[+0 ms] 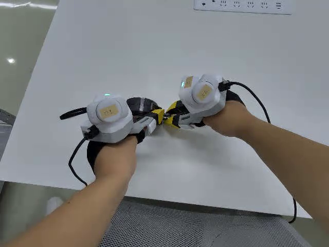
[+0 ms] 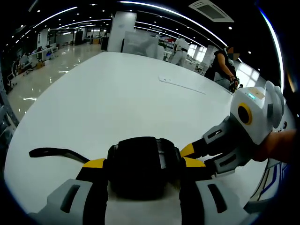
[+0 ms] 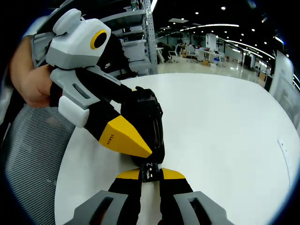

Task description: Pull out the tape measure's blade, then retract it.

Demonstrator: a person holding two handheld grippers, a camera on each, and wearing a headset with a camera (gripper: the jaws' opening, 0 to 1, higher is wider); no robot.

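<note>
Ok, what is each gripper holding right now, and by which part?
The left gripper clamps the tape measure by its black case. The right gripper pinches what looks like the blade's end hook, close against the case.

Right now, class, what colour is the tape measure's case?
The tape measure is black, clearest in the left gripper view.

Both bare forearms reach forward and angle inward, so the two grippers meet nose to nose. The left hand (image 1: 115,157) wraps the back of the left gripper (image 1: 152,117), which points to the person's right, its jaws closed against the sides of the tape measure (image 1: 139,104). The right hand (image 1: 232,118), wrist bent inward, holds the right gripper (image 1: 170,116) pointing left, its yellow-tipped jaws pinched together on the blade's end hook (image 3: 150,172), just beside the left gripper's tips.
</note>
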